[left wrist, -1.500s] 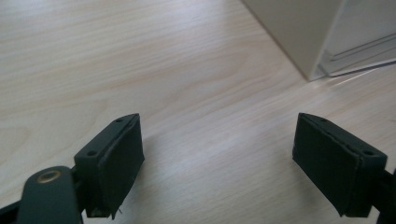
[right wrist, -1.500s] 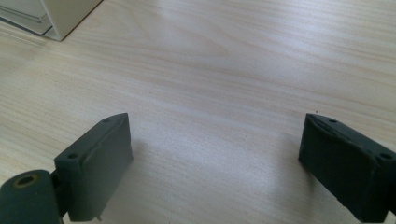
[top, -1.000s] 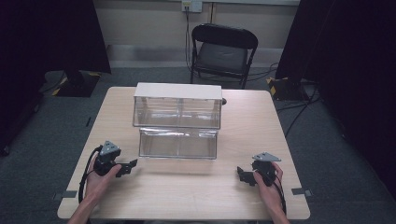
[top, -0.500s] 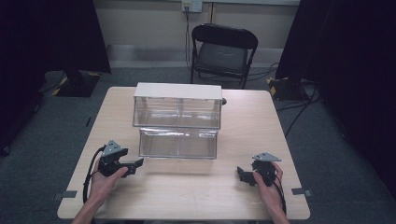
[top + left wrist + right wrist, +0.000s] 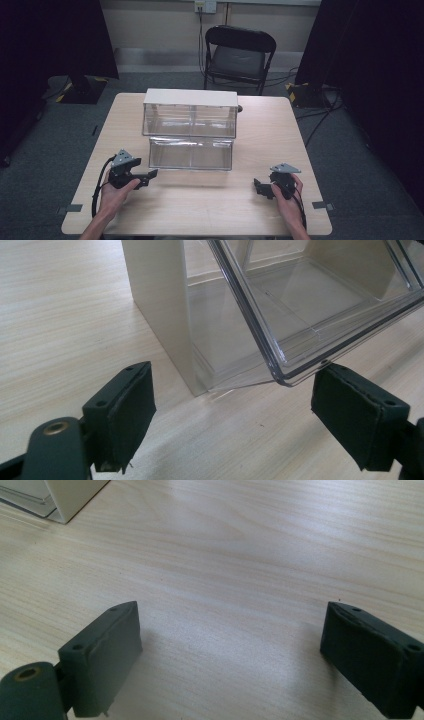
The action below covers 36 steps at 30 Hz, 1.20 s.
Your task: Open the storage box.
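Two grippers: both are low over the table (image 5: 210,200), one at each near corner, and neither has hold of anything.
Left gripper (image 5: 150,176): jaws stand wide apart; it sits just near-left of the pulled-out drawer (image 5: 191,153), whose clear corner lies between its pads but untouched in the left gripper view (image 5: 300,365).
Right gripper (image 5: 257,186): jaws spread wide over bare wood, well apart from the drawer's right end.
Drawer unit (image 5: 190,112): a white-topped clear cabinet at the table's middle; its lower drawer stands drawn out toward the near side, and it looks empty.
Done so far: the drawer is open, or not yet pushed in.
Left to do: judging by the left gripper's aim, closing on or pushing the drawer's left corner; no contact made yet.
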{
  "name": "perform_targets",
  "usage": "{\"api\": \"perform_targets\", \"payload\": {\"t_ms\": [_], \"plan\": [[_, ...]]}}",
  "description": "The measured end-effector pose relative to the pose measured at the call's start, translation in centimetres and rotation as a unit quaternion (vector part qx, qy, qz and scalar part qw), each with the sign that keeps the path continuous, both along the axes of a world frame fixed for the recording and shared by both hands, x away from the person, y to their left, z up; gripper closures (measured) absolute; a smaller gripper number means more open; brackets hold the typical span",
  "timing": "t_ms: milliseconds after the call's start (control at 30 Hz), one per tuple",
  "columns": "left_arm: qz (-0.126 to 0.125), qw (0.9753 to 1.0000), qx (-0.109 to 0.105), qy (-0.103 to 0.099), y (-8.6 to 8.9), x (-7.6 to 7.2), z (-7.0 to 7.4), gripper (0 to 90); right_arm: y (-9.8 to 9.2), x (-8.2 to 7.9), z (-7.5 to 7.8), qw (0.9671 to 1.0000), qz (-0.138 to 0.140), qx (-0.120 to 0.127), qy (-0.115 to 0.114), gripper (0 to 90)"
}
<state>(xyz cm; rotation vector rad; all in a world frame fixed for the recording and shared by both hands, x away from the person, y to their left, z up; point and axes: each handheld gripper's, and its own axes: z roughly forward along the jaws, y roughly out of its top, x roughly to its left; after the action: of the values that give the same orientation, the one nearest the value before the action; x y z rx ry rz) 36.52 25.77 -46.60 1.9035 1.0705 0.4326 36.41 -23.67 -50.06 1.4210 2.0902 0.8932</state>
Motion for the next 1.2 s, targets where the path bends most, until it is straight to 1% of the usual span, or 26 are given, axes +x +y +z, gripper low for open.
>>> {"api": "perform_targets", "payload": {"t_ms": [67, 233, 267, 367, 433, 500, 533, 733, 767, 867, 900, 1033, 1200], "plan": [[-0.003, 1.0, -0.003, -0.001, -0.1, 0.0, 0.0, 17.1, 0.0, 0.0, 0.0, 1.0, 0.0, 0.0, 0.0, 8.7], [-0.007, 1.0, -0.003, -0.001, -0.2, -0.1, 0.1, 16.9, 0.0, 0.0, 0.0, 1.0, 0.0, 0.0, 0.0, 8.7], [-0.008, 0.9999, -0.006, -0.003, -0.3, -0.1, 0.1, 16.9, 0.0, 0.0, 0.0, 1.0, 0.0, 0.0, 0.0, 8.7], [-0.01, 0.9999, -0.004, -0.002, -0.5, -0.2, 0.2, 17.2, 0.0, 0.0, 0.0, 1.0, 0.0, 0.0, 0.0, 8.7], [-0.013, 0.9998, -0.011, -0.006, -0.6, -0.3, 0.2, 16.9, 0.0, 0.0, 0.0, 1.0, 0.0, 0.0, 0.0, 8.7], [-0.01, 0.9998, -0.015, -0.01, -0.7, -0.4, 0.5, 17.2, 0.0, 0.0, 0.0, 1.0, 0.001, 0.0, 0.0, 8.6], [-0.009, 0.9998, -0.012, -0.011, -0.8, -0.4, 0.5, 17.2, 0.0, 0.0, 0.0, 1.0, 0.0, 0.0, 0.0, 8.6], [-0.016, 0.9998, -0.008, -0.006, -1.0, -0.3, 0.3, 17.4, 0.0, 0.0, 0.0, 1.0, 0.001, 0.0, 0.0, 8.6], [-0.019, 0.9998, -0.001, -0.002, -1.1, -0.3, 0.2, 17.4, 0.0, 0.0, 0.0, 1.0, 0.0, 0.0, 0.0, 8.6], [-0.013, 0.9999, -0.002, -0.003, -1.2, 0.0, 0.1, 17.4, 0.0, 0.0, 0.0, 1.0, 0.001, 0.0, 0.0, 8.6], [-0.012, 0.9999, -0.003, 0.001, -1.2, 0.1, 0.1, 17.0, 0.0, 0.0, 0.0, 1.0, 0.0, 0.0, 0.0, 8.6], [-0.018, 0.9998, 0.001, -0.001, -1.2, 0.3, 0.1, 16.9, 0.0, 0.0, 0.0, 1.0, 0.0, 0.0, 0.0, 8.6], [-0.02, 0.9998, 0.002, -0.006, -1.3, 0.3, 0.1, 17.3, 0.0, 0.0, 0.0, 1.0, 0.0, 0.0, 0.0, 8.6]]}}
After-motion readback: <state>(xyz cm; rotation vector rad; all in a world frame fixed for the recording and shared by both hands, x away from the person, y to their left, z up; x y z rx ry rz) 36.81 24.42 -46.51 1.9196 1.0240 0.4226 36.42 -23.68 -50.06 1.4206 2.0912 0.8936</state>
